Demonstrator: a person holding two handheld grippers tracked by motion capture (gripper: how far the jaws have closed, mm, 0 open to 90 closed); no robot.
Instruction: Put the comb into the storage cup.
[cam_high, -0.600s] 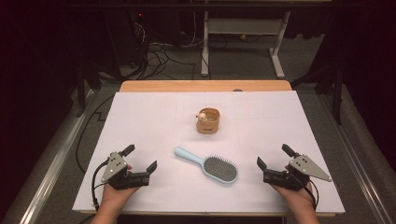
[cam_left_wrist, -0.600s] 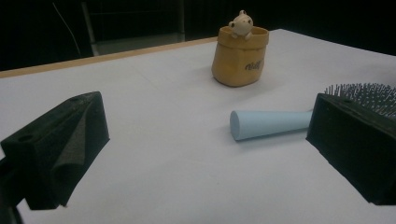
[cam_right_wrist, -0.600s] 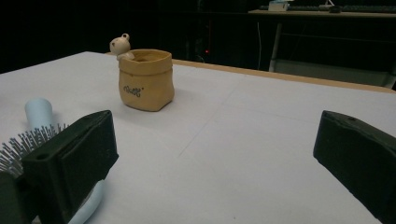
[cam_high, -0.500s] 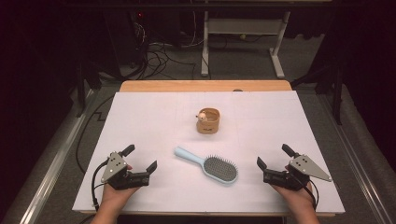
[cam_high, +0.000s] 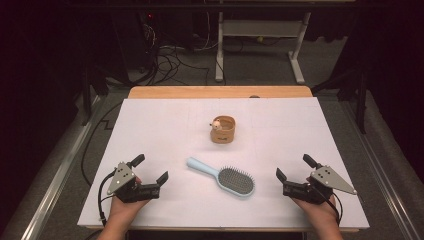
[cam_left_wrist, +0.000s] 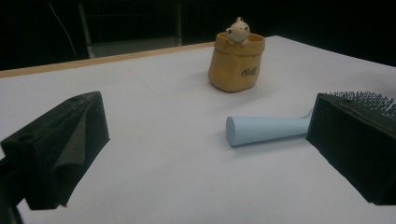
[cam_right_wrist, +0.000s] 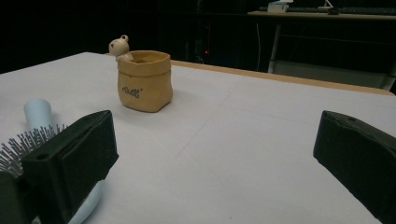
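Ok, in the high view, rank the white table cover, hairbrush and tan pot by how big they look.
1. White table cover, by far the largest.
2. Hairbrush, long and slim.
3. Tan pot, smallest; it sits farther from the camera, though the gap looks real.

Hairbrush (cam_high: 223, 177) lies btwn hand-held grippers, bare sheet (cam_high: 165, 125) all round; pot (cam_high: 223, 130) (bear on rim) stands beyond.

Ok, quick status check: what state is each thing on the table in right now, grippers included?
Hairbrush: lying flat on the white table cover, bristles up, handle toward the left gripper, untouched.
Pot: upright, mouth open, small figure on its rim, standing apart from the hairbrush.
Left gripper: open, holding nothing, low over the table.
Right gripper: open, holding nothing, low over the table.
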